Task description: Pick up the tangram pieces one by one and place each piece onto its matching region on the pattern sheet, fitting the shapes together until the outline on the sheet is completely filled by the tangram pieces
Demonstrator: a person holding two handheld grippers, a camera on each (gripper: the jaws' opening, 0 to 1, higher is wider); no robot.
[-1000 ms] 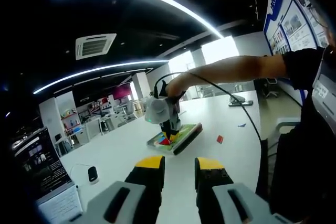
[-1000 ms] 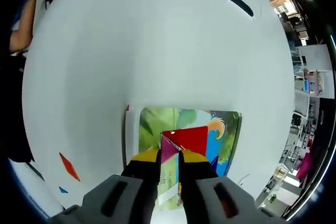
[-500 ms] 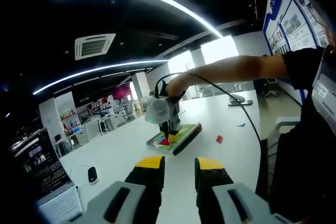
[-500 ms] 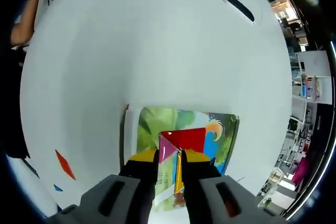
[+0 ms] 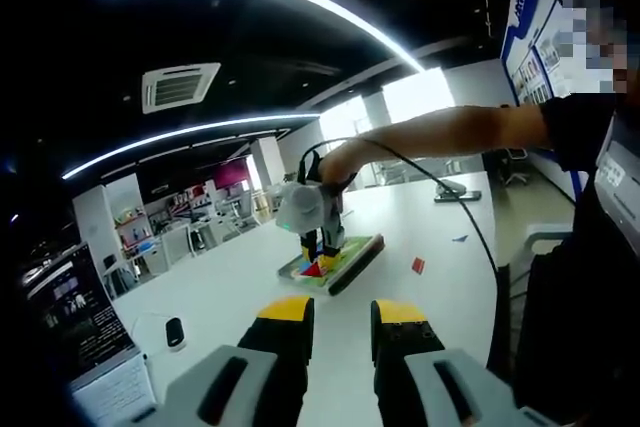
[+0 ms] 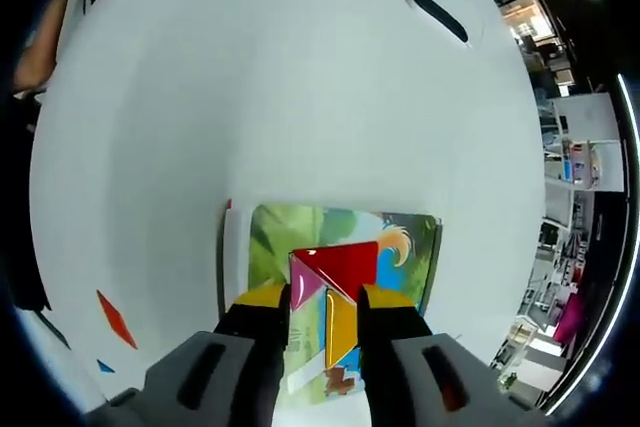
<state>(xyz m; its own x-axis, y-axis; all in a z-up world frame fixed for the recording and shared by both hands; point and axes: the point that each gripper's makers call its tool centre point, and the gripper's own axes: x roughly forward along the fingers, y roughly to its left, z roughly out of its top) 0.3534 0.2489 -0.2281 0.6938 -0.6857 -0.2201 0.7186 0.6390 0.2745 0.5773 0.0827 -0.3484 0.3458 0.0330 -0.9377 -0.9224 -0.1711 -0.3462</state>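
Now the right gripper (image 6: 323, 297) stands with its jaws parted over the sheet (image 6: 405, 237), gripping nothing; a second ago they were pinched close around the pink piece (image 6: 302, 282). That piece lies flat on the sheet between the yellow tips, touching the red triangle (image 6: 345, 262), and a yellow piece (image 6: 340, 325) lies in the gap just below them. A blue patch sits beside it, partly hidden by the right jaw.

Seen from the left gripper view, the right gripper (image 5: 318, 247) has risen a little off the sheet (image 5: 345, 262). The left gripper (image 5: 343, 312) hangs over the white table (image 5: 230, 287), well apart from the sheet, jaws apart and empty, as before.

Leftward on the table (image 6: 250, 97) in the right gripper view, well away from the sheet, lie a loose red piece (image 6: 116, 319) and a small blue piece (image 6: 105, 367). At far right, a black oblong thing (image 6: 435, 16) rests near the table's edge. A cable (image 5: 440, 197) runs from the right gripper past the person's arm (image 5: 450, 132).
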